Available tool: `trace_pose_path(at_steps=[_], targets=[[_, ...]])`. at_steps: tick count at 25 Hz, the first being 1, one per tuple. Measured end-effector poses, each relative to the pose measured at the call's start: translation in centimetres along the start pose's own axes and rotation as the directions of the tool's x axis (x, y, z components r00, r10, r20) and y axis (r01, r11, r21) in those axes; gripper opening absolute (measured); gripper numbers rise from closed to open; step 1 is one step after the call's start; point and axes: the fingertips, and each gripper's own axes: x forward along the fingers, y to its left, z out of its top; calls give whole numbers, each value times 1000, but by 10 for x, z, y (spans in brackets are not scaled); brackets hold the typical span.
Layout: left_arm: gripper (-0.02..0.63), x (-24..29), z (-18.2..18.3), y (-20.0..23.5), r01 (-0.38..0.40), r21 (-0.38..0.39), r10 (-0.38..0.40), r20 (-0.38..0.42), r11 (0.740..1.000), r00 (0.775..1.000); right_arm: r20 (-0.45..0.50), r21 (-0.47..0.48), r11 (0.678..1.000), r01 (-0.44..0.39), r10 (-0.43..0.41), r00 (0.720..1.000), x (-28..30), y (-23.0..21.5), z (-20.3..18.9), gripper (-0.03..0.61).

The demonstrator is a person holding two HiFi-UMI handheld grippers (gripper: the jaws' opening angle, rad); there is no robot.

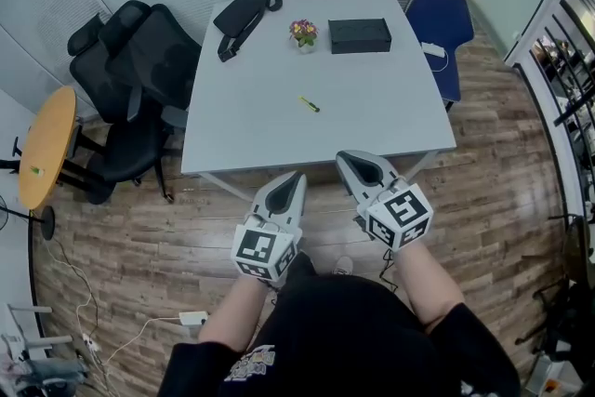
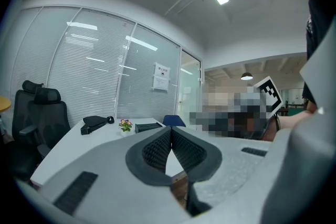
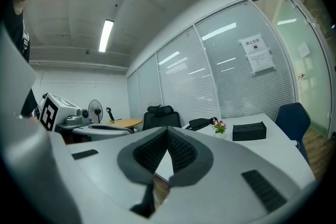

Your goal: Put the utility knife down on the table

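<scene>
Fingers [image 2: 155, 150] of the left gripper [image 1: 298, 177] and right gripper [image 1: 342, 157] are pressed together, empty, at the white table's [image 1: 390, 112] near edge. The yellow utility knife [image 1: 309, 104] lies beyond both tips on open tabletop, well clear of every edge.

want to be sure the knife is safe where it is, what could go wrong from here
1. The utility knife lies loose mid-table, too small to tell whether its blade is retracted; anything sweeping across could catch it.
2. The left gripper and right gripper hang shut and empty by the table's near edge; moving forward might bump it.
</scene>
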Motion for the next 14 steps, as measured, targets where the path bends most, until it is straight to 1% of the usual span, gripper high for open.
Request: trace_pose_path(at_steps=[14], targets=[[5,-9,-4,-11,-5,1,5,1,1000,1000,5,2,1000,-5,5,1000,-12,5,-2,3]])
